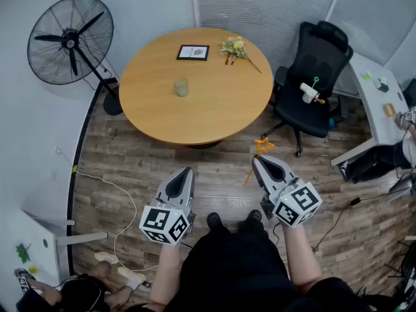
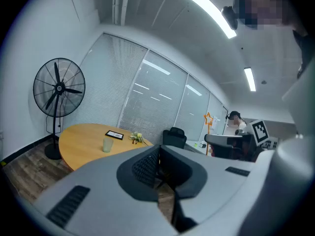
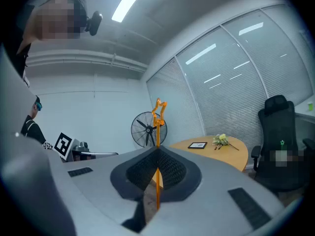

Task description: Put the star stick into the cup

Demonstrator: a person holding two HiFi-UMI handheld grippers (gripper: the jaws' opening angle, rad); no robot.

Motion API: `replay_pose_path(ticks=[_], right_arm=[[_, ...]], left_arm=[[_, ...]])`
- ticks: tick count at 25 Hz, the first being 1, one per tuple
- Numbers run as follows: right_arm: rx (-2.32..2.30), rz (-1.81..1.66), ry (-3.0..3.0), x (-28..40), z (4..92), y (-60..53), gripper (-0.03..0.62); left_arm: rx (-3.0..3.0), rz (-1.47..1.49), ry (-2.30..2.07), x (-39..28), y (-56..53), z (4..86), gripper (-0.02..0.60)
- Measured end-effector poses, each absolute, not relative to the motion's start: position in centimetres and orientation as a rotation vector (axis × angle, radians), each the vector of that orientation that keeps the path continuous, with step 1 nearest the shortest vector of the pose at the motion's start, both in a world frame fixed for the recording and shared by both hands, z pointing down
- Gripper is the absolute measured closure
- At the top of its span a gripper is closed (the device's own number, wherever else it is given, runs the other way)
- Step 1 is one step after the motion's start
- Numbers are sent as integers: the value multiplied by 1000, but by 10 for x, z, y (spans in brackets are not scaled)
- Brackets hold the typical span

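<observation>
The star stick (image 3: 158, 127) is clamped between the jaws of the right gripper (image 1: 255, 158), the left gripper (image 1: 188, 171) is closed on nothing, and the cup (image 1: 181, 86) is set well ahead of both on the table (image 1: 221, 112).

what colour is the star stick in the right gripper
Orange, star and shaft alike. The star stick shows best in the right gripper view.
</observation>
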State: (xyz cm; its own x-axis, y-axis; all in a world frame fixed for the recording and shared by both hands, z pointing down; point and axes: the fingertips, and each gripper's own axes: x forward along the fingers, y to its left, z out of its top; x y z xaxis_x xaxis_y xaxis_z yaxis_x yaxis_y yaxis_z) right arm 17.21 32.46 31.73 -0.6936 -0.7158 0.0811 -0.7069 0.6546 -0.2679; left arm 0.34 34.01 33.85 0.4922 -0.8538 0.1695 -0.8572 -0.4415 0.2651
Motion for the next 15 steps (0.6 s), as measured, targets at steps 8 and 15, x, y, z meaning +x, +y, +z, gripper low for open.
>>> replay_pose_path(ticks=[8,15], right_arm=[[-1197,-396,2857,157,310,318,583],[-1190,-402,2866,138,311,311,583]], left_arm=[[2422,16,-1463,-12,337,337,583],[2407,5,-1473,-30,332,339,582]])
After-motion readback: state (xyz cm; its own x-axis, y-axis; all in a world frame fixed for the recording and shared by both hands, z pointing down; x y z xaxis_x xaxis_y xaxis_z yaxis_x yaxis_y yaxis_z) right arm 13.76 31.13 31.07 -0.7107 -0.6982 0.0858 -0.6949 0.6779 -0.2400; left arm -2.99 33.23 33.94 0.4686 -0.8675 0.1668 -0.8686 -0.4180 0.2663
